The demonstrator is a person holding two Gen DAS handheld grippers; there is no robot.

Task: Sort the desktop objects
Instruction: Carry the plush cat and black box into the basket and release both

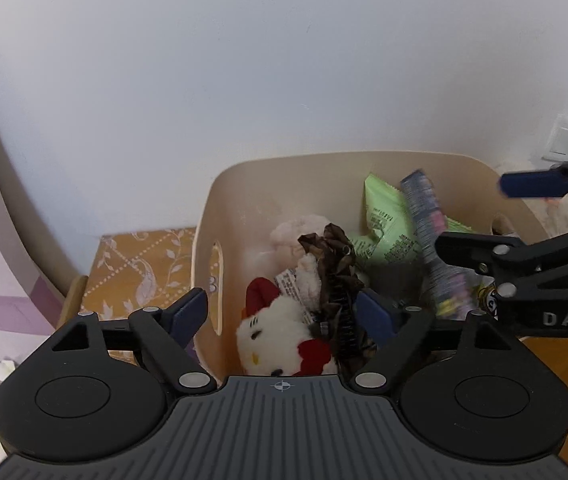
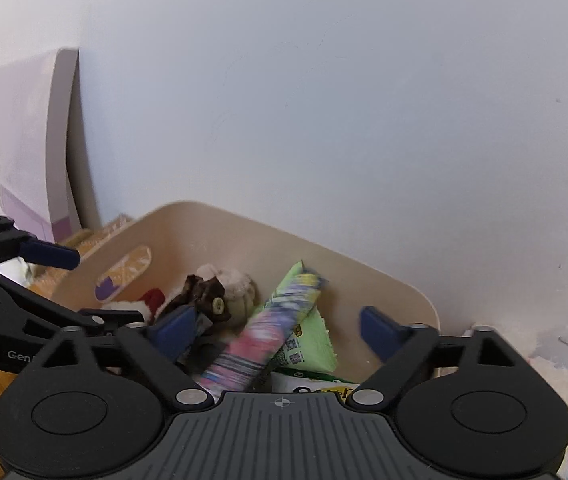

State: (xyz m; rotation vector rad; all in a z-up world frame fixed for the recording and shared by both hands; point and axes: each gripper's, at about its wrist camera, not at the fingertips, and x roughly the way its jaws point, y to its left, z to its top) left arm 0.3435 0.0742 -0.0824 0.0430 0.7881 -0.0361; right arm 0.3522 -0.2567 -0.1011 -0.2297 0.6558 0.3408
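Both the left gripper [image 1: 281, 314] and the right gripper [image 2: 277, 334] hang wide open and empty over the beige bin [image 1: 324, 160], so the blurred packet [image 2: 259, 336] falls among the sorted toys and snacks.

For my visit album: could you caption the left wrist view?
Open left hand-held gripper above a beige bin holding a white plush cat, snack packets and a brown hair clip.

In the left wrist view, white letters "DAS" stand on the right gripper [image 1: 480, 220] at the right edge. In the right wrist view, "Gen" stands on the left gripper [image 2: 111, 292] at the left edge. Packet print is unreadable.
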